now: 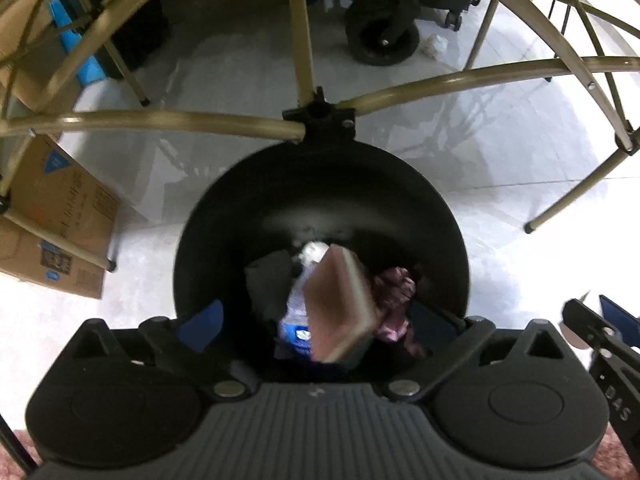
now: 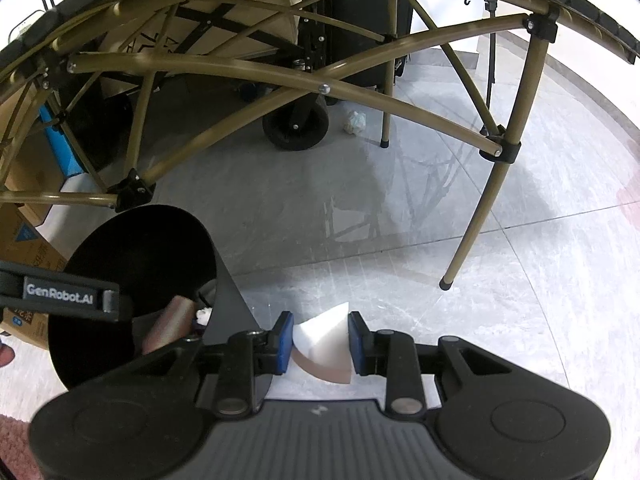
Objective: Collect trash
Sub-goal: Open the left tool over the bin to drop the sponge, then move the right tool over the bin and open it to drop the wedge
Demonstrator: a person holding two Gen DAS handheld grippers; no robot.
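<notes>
White lettering reading "GenRobot.AI" stands on a dark label on the black body of the left claw, seen at the left edge of the right wrist view. In the left wrist view, pale letters "D4S" stand on the black side of the right claw. The cardboard boxes carry print and blue stickers too blurred to read.

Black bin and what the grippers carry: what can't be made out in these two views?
- Left wrist: brown block over the black bin is motion-blurred; identity unclear.
- Left wrist: the block covers much of the bin's contents.
- Right wrist: the left gripper hides part of the bin.
- Right wrist: white wedge in the right gripper, underside hidden.
</notes>
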